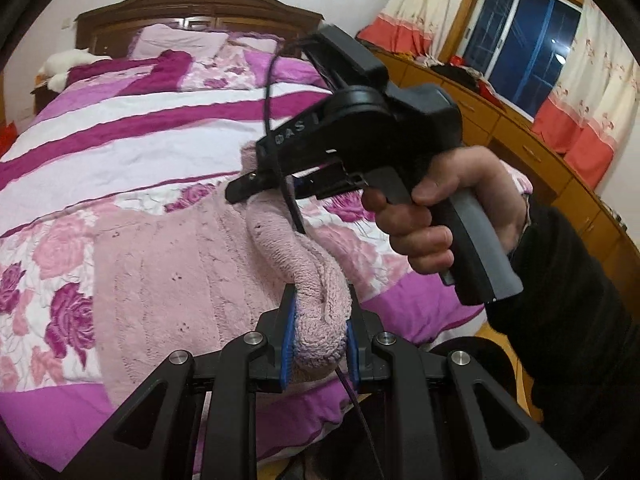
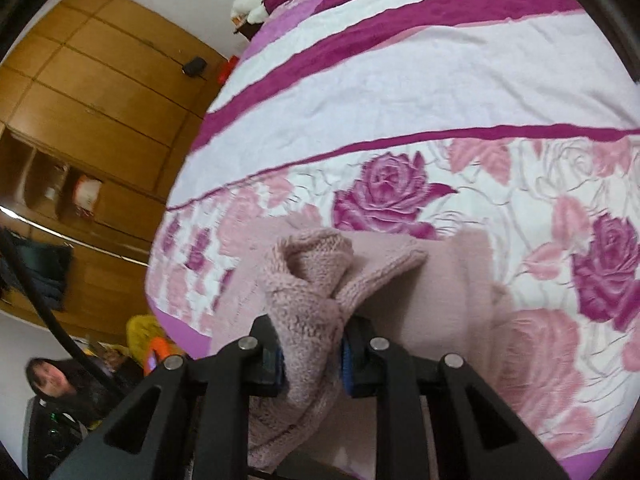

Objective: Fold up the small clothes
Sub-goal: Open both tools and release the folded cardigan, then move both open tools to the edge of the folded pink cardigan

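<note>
A small pale pink knitted garment [image 1: 192, 280] lies on the flowered bed cover [image 1: 120, 152], its near edge lifted. My left gripper [image 1: 318, 350] is shut on a bunched fold of it, between the blue pads [image 1: 289, 350]. My right gripper [image 1: 256, 188] shows in the left wrist view, held in a hand, its tip pinching the same pink edge farther up. In the right wrist view my right gripper [image 2: 312, 354] is shut on a thick fold of the pink garment [image 2: 316, 280], and the rest of it drapes onto the bed cover [image 2: 400, 80].
A wooden headboard [image 1: 200, 4] and pillows stand at the far end of the bed. A window with curtains [image 1: 524, 40] and a low wooden cabinet [image 1: 520, 136] lie to the right. A wooden wardrobe [image 2: 80, 120] and a person [image 2: 52, 380] show at left.
</note>
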A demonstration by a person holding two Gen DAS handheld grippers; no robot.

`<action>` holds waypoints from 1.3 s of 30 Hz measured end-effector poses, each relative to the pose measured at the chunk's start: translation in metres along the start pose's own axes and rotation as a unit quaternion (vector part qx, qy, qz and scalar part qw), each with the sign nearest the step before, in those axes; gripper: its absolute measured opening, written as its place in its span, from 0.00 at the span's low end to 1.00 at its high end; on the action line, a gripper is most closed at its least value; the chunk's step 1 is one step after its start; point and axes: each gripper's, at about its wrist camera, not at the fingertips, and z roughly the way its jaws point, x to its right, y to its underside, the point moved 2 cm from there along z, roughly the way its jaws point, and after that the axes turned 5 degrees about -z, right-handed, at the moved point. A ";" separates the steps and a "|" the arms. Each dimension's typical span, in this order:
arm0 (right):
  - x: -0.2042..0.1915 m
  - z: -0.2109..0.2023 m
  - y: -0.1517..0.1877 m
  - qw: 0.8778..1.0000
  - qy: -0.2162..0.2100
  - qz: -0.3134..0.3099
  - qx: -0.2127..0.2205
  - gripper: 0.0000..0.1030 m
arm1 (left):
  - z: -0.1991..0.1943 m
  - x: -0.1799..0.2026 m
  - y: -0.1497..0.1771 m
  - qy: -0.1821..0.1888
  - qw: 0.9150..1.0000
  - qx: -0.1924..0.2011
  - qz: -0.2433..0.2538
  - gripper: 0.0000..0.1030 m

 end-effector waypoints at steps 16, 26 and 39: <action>0.005 -0.009 0.026 0.988 0.066 -0.131 0.045 0.21 | 0.065 0.027 0.022 0.011 0.998 -0.055 0.039 0.00; 0.066 -0.003 0.040 0.996 0.075 -0.019 0.045 0.31 | 0.074 0.024 0.035 0.020 0.996 -0.077 0.040 0.00; 0.085 -0.022 0.036 0.985 -0.068 0.047 0.150 0.12 | -0.034 -0.071 0.054 0.109 0.989 0.013 -0.095 0.09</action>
